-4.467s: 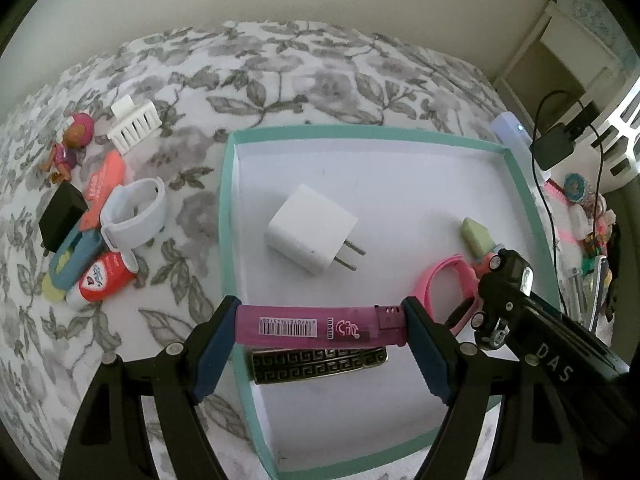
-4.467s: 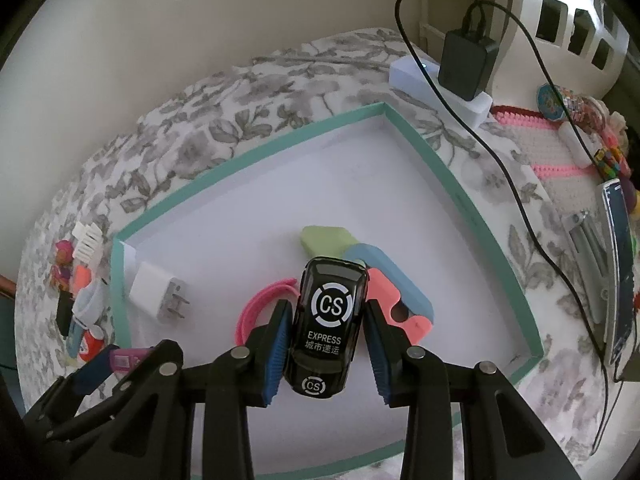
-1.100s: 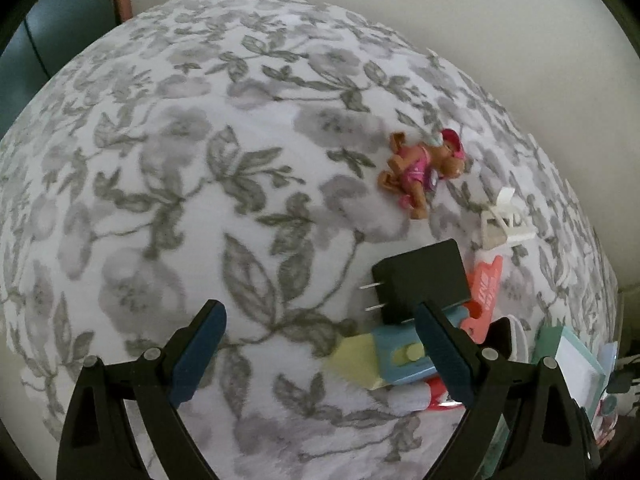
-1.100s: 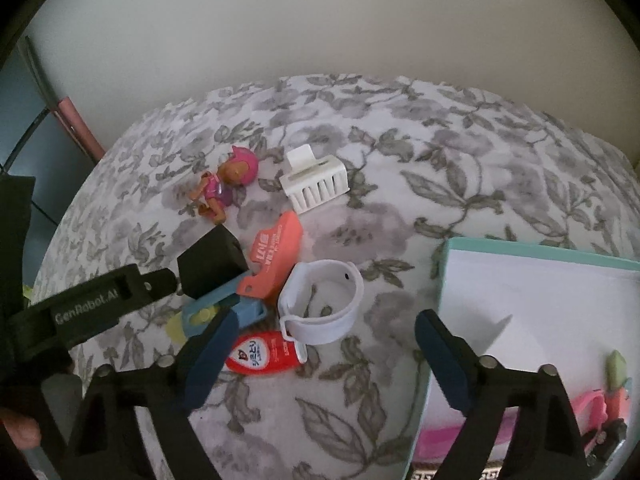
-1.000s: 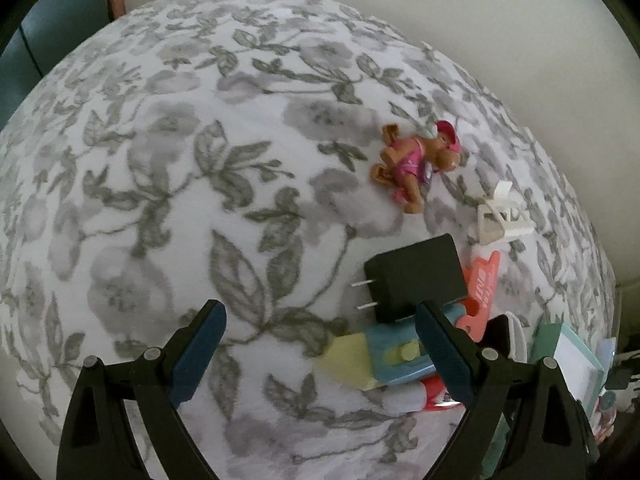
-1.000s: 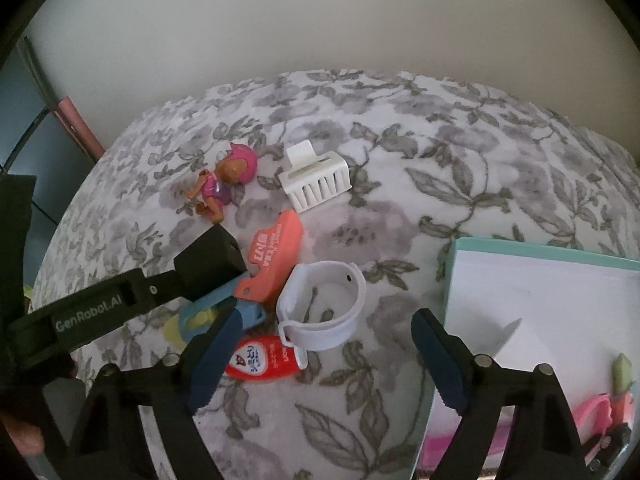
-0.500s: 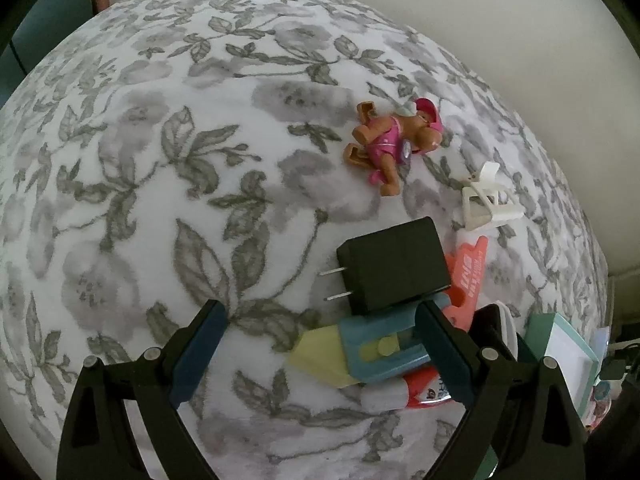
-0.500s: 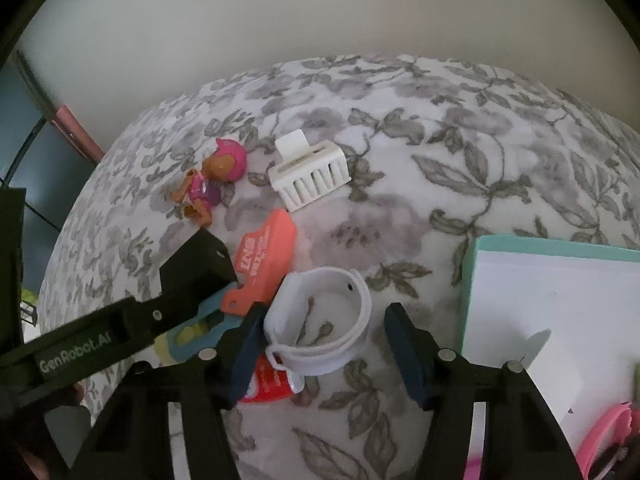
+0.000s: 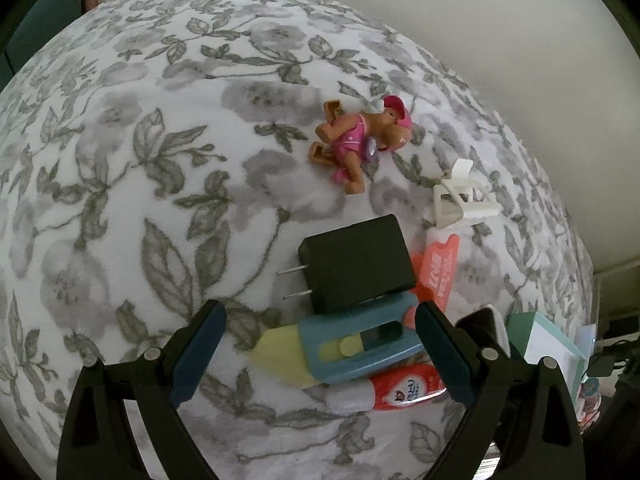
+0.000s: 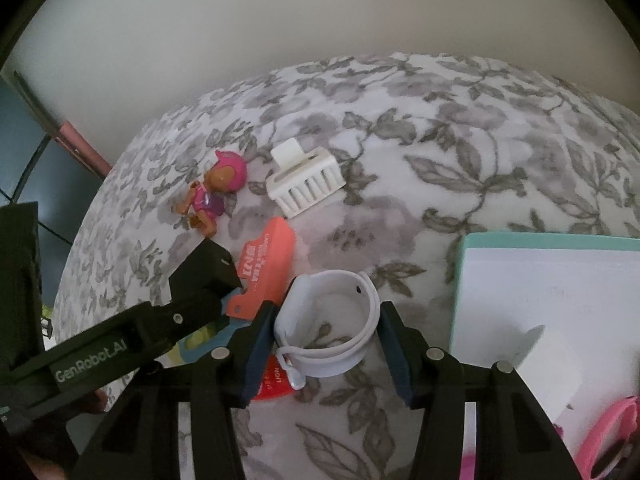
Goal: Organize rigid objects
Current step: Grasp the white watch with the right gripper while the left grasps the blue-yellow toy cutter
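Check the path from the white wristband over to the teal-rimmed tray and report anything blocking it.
Nothing visible blocks it. The white wristband sits between the right gripper jaws, which have just been closing around it. Only bare floral cloth lies between it and the teal-rimmed tray.

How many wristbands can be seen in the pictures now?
2. The white wristband lies on the floral cloth, between the right tongs. A pink wristband lies in the tray. Others may be hidden.

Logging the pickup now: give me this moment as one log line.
right gripper: just closing around white band | left gripper: open over blue cutter | tray: beside pile
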Tool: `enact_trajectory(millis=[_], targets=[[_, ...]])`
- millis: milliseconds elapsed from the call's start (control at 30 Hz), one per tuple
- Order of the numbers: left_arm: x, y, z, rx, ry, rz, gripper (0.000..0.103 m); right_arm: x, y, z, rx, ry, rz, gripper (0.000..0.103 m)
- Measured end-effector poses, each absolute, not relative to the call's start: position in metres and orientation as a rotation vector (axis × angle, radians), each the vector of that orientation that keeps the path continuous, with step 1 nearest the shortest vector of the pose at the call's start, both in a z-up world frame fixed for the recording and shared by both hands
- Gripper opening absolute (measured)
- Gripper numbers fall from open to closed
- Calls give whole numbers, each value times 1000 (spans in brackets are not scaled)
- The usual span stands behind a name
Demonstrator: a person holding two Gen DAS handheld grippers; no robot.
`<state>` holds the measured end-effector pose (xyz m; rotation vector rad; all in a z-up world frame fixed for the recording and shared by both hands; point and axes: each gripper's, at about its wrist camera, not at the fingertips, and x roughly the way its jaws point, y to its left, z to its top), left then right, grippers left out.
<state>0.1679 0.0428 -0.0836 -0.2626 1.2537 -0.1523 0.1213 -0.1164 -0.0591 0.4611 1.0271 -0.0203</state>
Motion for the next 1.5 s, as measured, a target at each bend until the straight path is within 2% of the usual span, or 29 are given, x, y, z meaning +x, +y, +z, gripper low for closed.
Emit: enact_trajectory(millis=[467, 1067, 1300, 1400, 1433, 1500], targets=[[164, 26, -81, -207, 1218, -181, 96, 108, -147, -39, 523, 991, -66, 54], [160, -17, -99, 76, 1202, -185, 99, 100, -161, -36, 570, 983, -77, 54], [169, -8, -98, -8, 1228, -193, 98, 100, -160, -37, 574, 983, -76, 54], [169, -2, -96, -7, 1229, -185, 87, 100, -160, -37, 574, 985, -77, 54], [168, -1, -94, 2, 1225, -179, 77, 100, -160, -37, 573, 986, -76, 54], [170, 1, -93, -2, 1226, -187, 77, 99, -159, -37, 575, 986, -75, 54]])
